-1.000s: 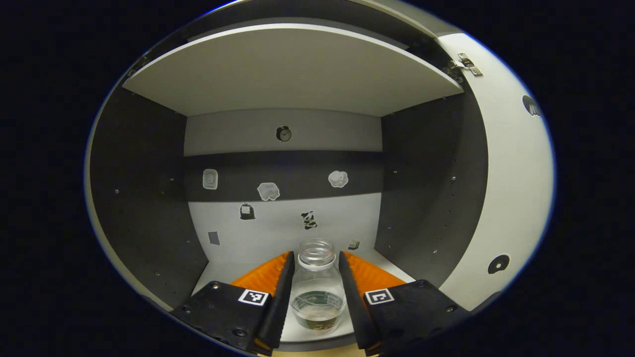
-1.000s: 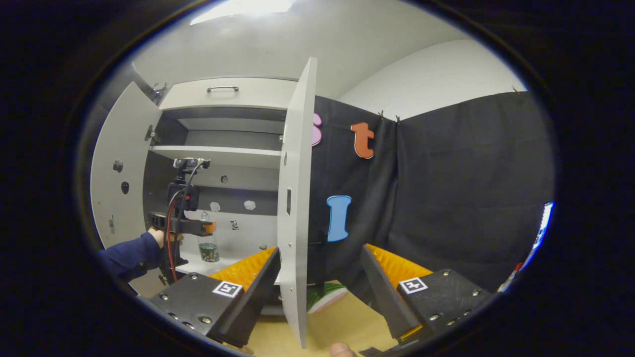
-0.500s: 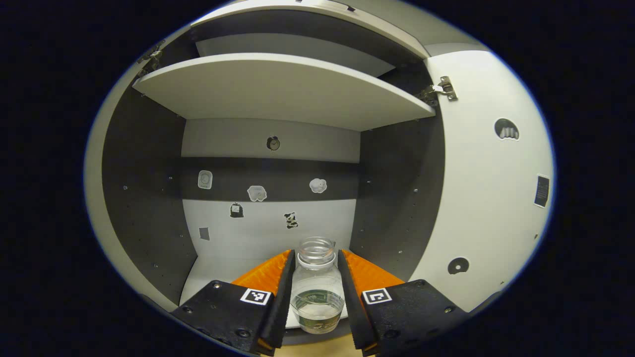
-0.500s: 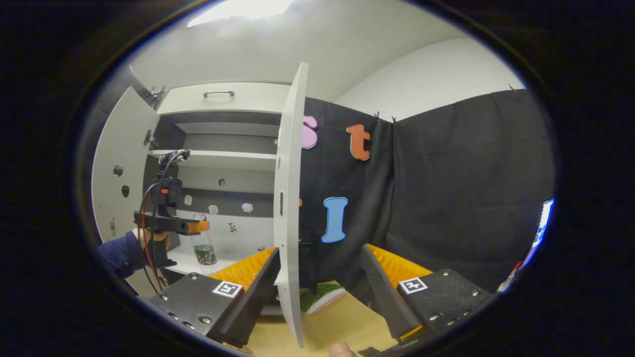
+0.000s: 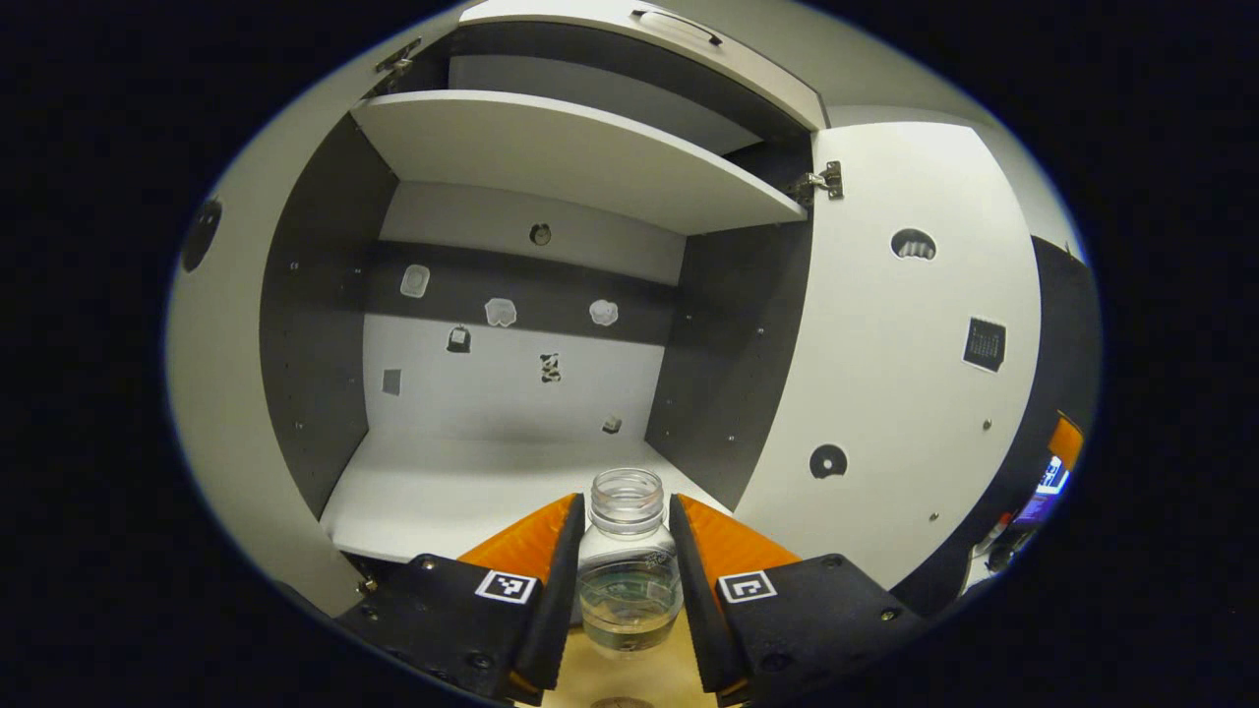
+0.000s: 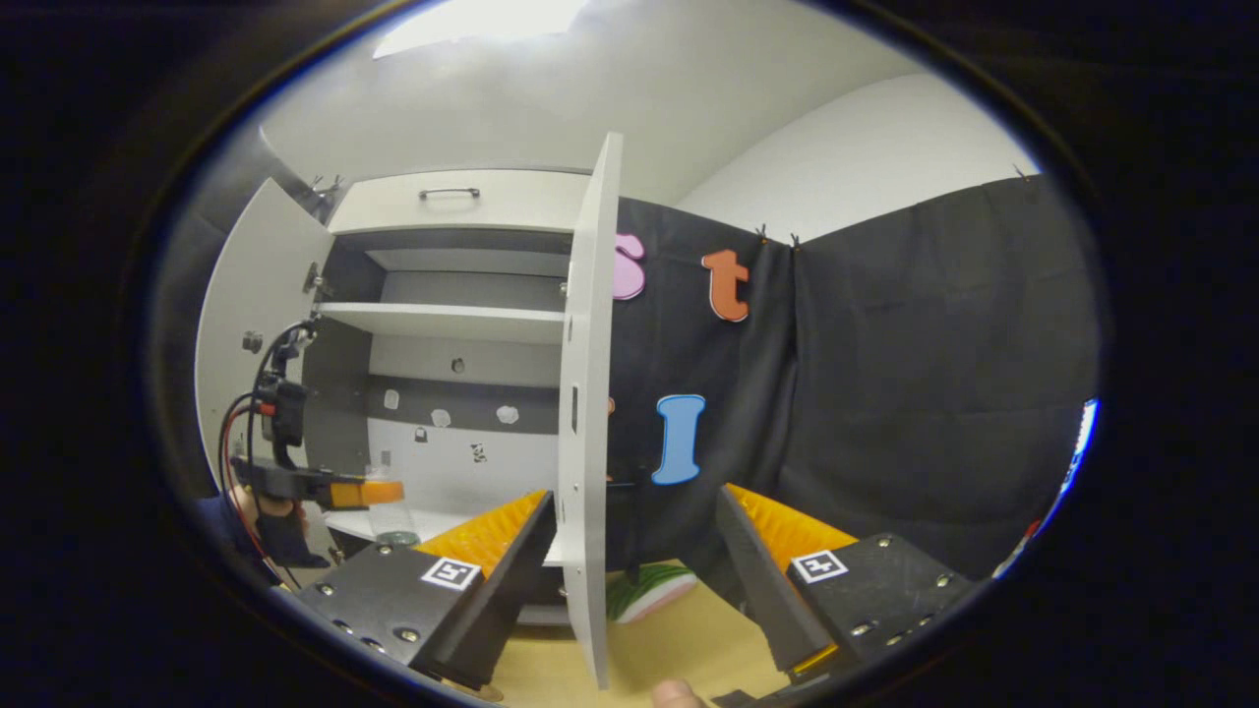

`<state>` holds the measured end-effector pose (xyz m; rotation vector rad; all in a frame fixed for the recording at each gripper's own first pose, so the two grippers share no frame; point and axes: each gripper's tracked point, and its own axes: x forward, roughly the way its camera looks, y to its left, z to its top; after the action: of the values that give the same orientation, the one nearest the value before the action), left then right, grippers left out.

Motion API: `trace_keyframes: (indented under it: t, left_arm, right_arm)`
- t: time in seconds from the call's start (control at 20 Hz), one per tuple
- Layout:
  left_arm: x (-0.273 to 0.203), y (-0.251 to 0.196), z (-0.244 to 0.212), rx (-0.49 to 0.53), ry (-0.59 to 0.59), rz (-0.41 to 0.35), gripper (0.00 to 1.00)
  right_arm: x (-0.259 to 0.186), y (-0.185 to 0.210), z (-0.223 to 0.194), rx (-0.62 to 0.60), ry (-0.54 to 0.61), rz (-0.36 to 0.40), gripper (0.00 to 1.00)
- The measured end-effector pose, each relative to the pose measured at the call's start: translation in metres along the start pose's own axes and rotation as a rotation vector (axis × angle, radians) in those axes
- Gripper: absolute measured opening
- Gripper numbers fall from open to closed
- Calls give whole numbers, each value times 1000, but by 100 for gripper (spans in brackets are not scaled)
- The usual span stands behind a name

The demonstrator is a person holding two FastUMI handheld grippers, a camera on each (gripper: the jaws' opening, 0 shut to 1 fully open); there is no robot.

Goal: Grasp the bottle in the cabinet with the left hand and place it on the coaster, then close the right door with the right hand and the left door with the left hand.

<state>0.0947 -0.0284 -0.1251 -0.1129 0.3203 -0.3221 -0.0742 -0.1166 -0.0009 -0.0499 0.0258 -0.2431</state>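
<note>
Clear, uncapped bottle (image 5: 628, 570) holds some liquid.

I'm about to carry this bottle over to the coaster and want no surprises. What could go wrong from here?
The bottle has no cap and holds some liquid, so tilting it could spill. The left claw pinches it by the shoulder just below the neck; smooth clear walls might slip. The right door stands open edge-on between the right claw fingers, so a careless swing could knock it.
</note>
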Motion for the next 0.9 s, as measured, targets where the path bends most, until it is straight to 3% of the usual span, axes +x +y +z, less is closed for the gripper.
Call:
trace_keyframes:
  t: [0.4, 0.9]
  left_arm:
    - [-10, 4, -117, 16, 160, -10, 53]
    - [-2, 2, -243, 5, 316, -62, 54]
  right_arm:
    - [4, 1, 0, -11, 4, 12, 99]
    - [1, -19, -6, -54, 16, -46, 95]
